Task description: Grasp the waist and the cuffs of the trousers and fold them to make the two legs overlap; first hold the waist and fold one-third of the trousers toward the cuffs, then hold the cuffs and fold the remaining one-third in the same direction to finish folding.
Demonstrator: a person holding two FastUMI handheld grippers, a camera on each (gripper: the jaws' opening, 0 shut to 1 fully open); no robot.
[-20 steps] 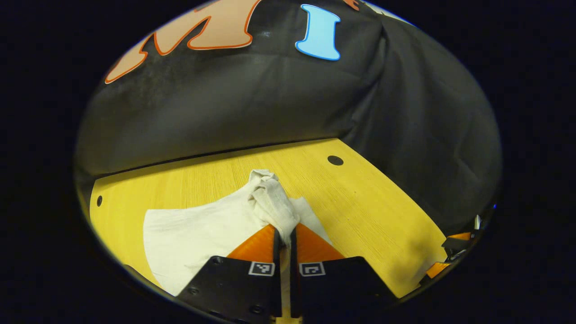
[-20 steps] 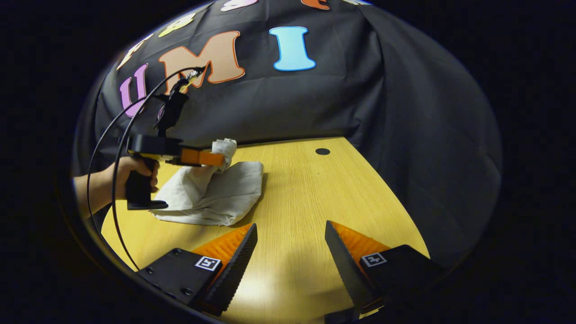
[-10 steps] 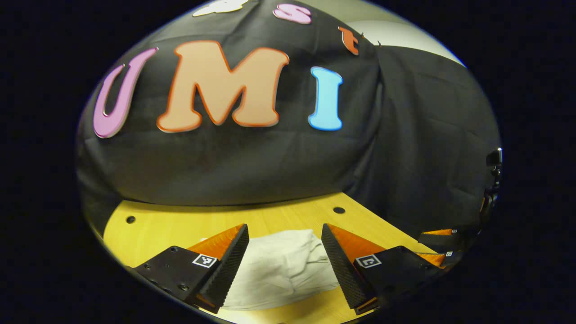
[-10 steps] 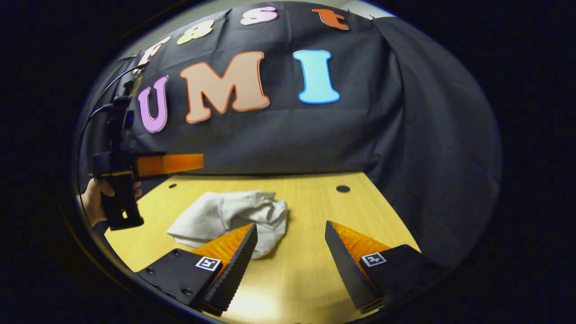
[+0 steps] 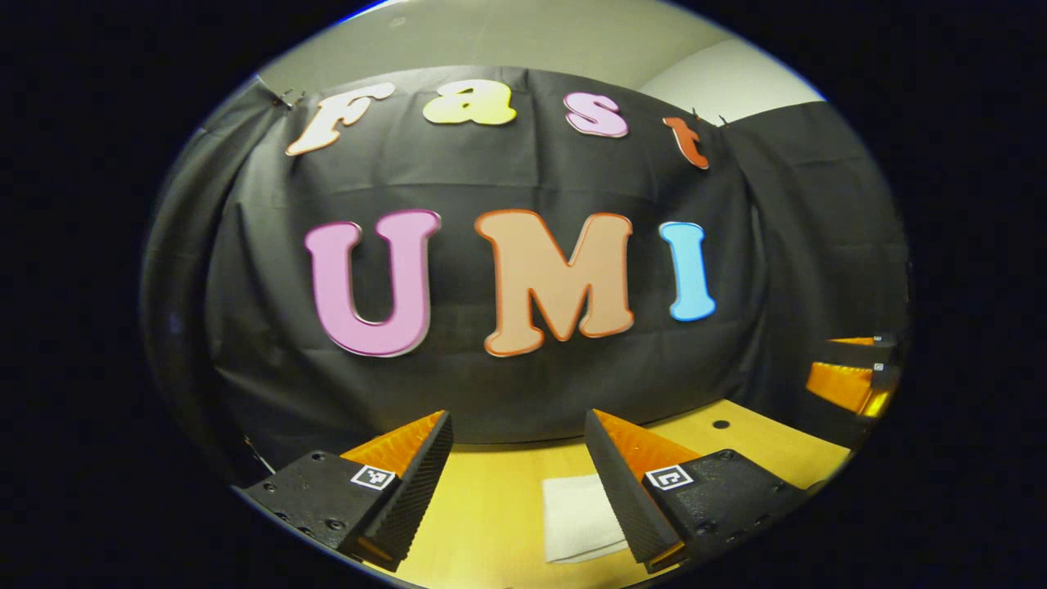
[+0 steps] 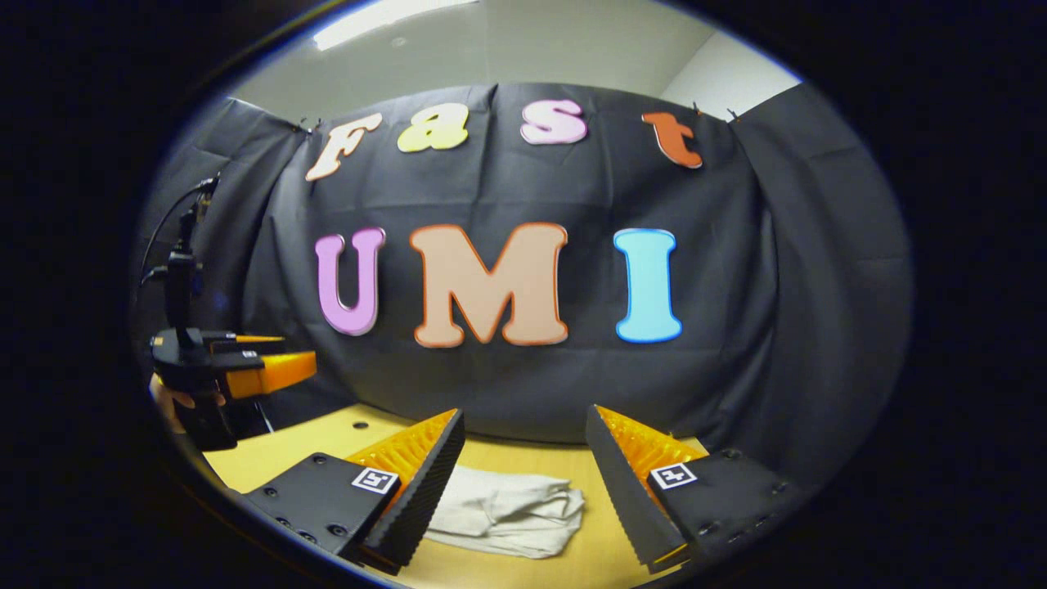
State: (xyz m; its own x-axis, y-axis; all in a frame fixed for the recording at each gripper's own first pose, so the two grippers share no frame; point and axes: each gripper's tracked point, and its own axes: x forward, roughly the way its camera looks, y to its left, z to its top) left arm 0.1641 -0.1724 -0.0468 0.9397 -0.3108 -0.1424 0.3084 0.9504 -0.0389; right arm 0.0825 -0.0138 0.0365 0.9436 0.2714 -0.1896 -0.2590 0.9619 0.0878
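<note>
Right gripper view | trousers (image 6: 507, 509) folded on table (image 6: 564, 564) | both claws agape, empty

Both views are dim overall, with moderate exposure at the centre falling off toward the rim. In the right gripper view, a ceiling light strip (image 6: 393, 16) at the upper left is the visible source. The wooden table (image 6: 523, 458) shows a soft sheen and no hard shadows. Fisheye distortion bows straight edges near the border. Focus is adequate centrally and softer at the edges.
</note>
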